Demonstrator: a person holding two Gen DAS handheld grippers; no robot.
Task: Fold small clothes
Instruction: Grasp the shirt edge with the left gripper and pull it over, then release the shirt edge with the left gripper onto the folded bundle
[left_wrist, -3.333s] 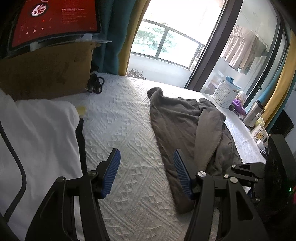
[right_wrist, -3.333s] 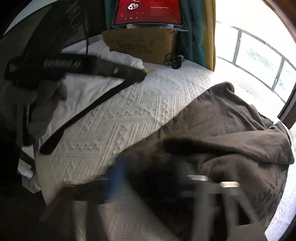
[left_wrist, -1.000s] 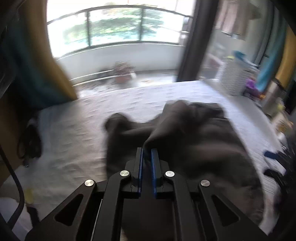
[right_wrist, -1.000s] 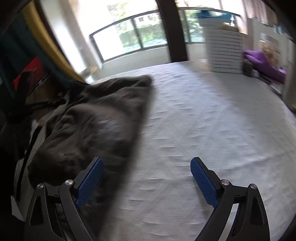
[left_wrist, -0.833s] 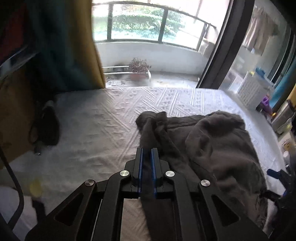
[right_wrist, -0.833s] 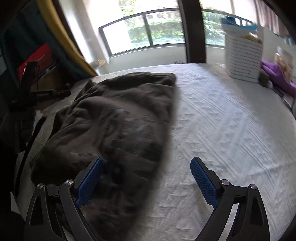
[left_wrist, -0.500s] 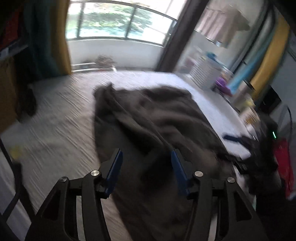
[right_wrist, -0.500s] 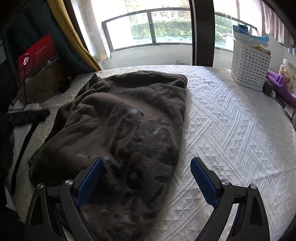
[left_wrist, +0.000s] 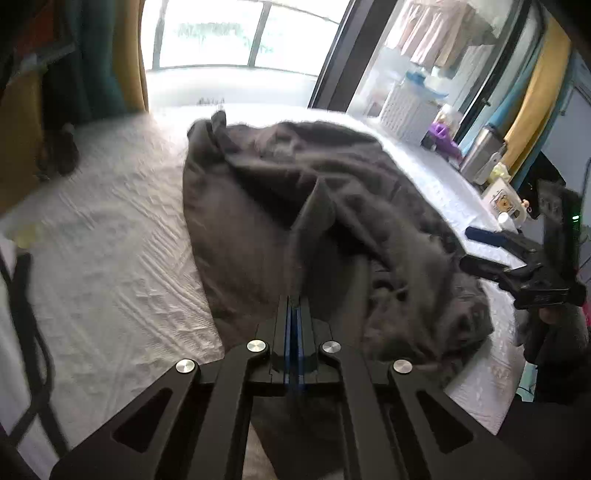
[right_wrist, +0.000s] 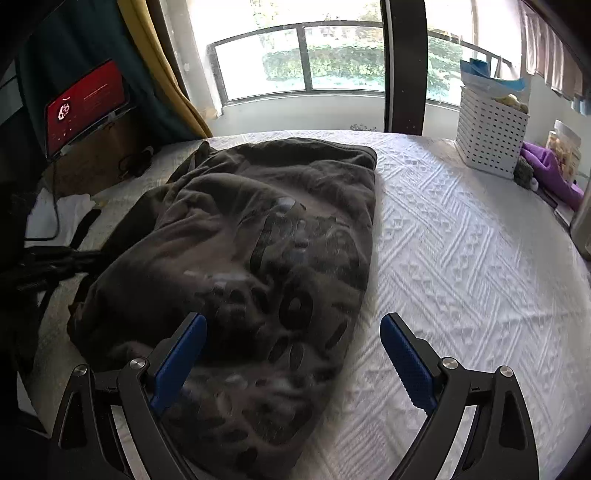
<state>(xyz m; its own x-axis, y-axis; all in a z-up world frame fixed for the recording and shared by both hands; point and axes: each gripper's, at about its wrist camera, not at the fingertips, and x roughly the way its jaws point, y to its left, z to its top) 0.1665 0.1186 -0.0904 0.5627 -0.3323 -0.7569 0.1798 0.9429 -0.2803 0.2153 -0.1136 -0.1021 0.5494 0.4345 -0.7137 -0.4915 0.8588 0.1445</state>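
Note:
A dark grey-brown garment (left_wrist: 251, 221) with a darker print lies crumpled on the white quilted bed cover (left_wrist: 110, 266). My left gripper (left_wrist: 294, 302) is shut on a raised fold of it, and the cloth runs up taut from the blue pads. In the right wrist view the same garment (right_wrist: 258, 229) spreads across the left half of the bed cover (right_wrist: 461, 258). My right gripper (right_wrist: 293, 343) hangs open over the garment's near edge with nothing pinched. The right gripper (left_wrist: 476, 249) also shows at the garment's right side in the left wrist view.
A white lattice basket (right_wrist: 487, 144) and purple things stand at the bed's right edge. A red laptop screen (right_wrist: 85, 107) sits on a cardboard box (right_wrist: 92, 166) at the far left. A white garment with black trim (left_wrist: 14, 295) lies on the left.
My left gripper let go of the cloth, stood open half a second ago, and has shut again on another fold. The right gripper stayed open while its view swung onto the garment.

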